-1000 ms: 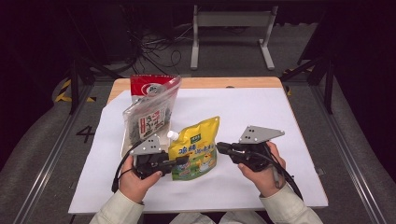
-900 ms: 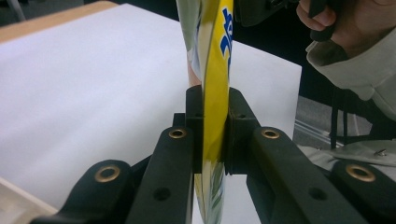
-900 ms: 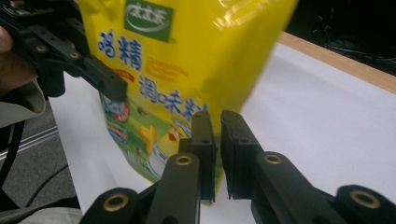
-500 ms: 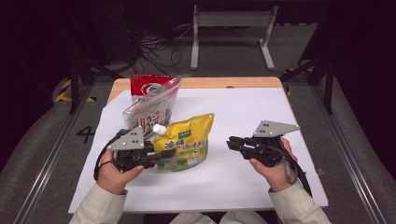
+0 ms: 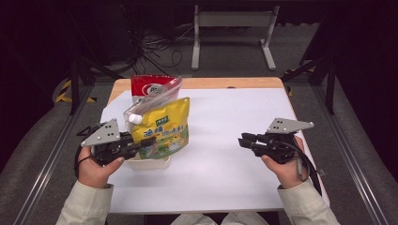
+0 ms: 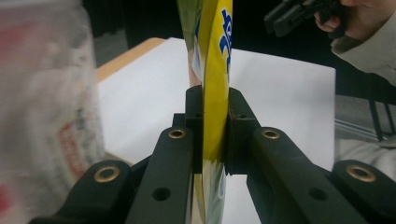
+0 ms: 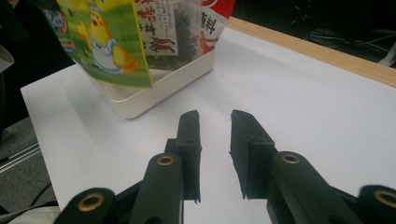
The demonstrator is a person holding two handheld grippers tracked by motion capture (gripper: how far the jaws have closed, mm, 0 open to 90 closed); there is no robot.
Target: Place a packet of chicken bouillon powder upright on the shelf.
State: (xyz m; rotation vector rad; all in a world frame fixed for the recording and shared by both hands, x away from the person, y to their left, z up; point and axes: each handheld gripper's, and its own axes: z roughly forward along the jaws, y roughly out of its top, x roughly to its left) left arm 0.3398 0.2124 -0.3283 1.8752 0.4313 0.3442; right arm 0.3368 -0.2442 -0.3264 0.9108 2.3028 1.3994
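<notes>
A yellow spouted pouch (image 5: 162, 129) hangs upright over a shallow white box (image 5: 149, 162) at the table's left. My left gripper (image 5: 138, 146) is shut on the pouch's lower left edge. In the left gripper view both pads clamp the yellow pouch (image 6: 215, 56) edge-on at the left gripper (image 6: 215, 95). A clear bag with a red label (image 5: 152, 91) stands in the box behind the pouch. Over the white sheet to the right, my right gripper (image 5: 241, 139) has just been opening. Its jaws stand apart with nothing between them at the right gripper (image 7: 215, 116).
A white sheet (image 5: 225, 122) covers most of the wooden table (image 5: 234, 83). From the right gripper view, the white box (image 7: 159, 88) holds the dark-filled bag (image 7: 180, 23), with the yellow pouch (image 7: 100, 39) hanging in front. Metal rails and cables lie on the floor around the table.
My left gripper carried the yellow pouch left and upward until it hangs upright over the box. My right gripper drew away to the right and its jaws parted.
</notes>
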